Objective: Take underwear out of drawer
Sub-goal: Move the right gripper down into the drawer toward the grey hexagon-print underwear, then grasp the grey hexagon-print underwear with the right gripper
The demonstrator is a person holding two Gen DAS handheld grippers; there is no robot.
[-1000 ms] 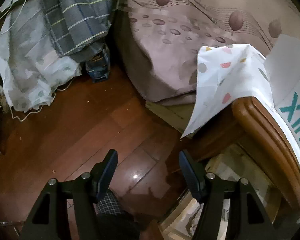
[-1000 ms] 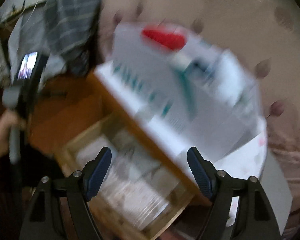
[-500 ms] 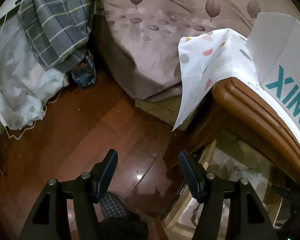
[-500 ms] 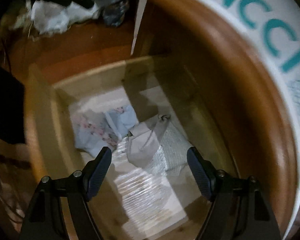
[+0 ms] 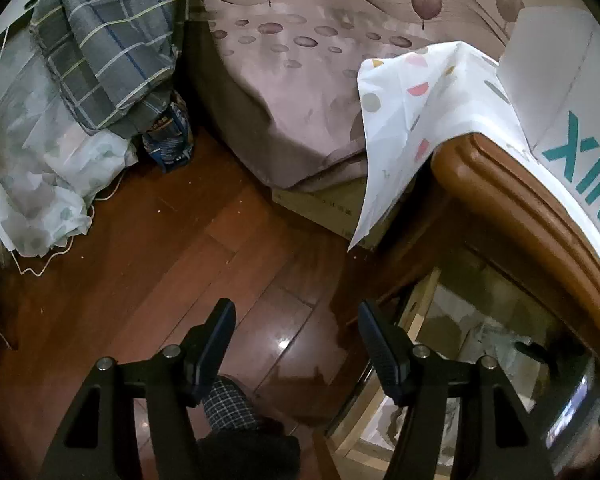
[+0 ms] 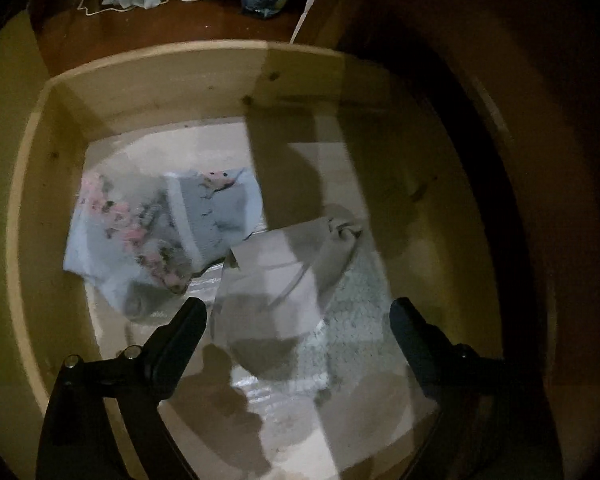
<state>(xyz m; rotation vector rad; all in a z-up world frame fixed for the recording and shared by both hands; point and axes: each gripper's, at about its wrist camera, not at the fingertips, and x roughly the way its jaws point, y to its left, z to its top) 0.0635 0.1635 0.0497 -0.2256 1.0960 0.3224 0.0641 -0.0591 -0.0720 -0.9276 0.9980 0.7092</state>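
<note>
Underwear (image 6: 160, 236) lies on the floor of the open drawer (image 6: 172, 80), pale blue with a pink floral print, folded or bunched so that it runs roughly from the drawer's far centre down toward its near left. Just beside it, on its right and partly overlapping its edge, sits a grey-white folded cloth (image 6: 284, 276); I cannot tell whether that is a second piece of underwear or something else. Under that cloth, toward the right wall, a textured white liner or towel (image 6: 356, 300) shows.

Right gripper (image 6: 298, 320): jaws spread wide, empty, held over the drawer interior and pointing down into it. Its centre line falls on the grey-white cloth, not on the floral piece. The floral underwear lies ahead and to the left of it, with the nearest corner close to the left finger (image 6: 184, 328), though whether they touch is not clear.

Left gripper (image 5: 296, 344): also wide open and empty, held outside the drawer over the wooden floor (image 5: 140, 272), with the drawer's corner off to its right. Bed (image 5: 320, 80) and a plaid bundle (image 5: 108, 40) lie beyond.

Judgement: the right gripper is clearly the nearer one and is already inside the drawer. If the floral piece is the target, the move wants a shift leftward and slightly forward before descending, with the jaws closing across the garment's short width. Shadow covers the drawer's right half, so edges there are uncertain.
</note>
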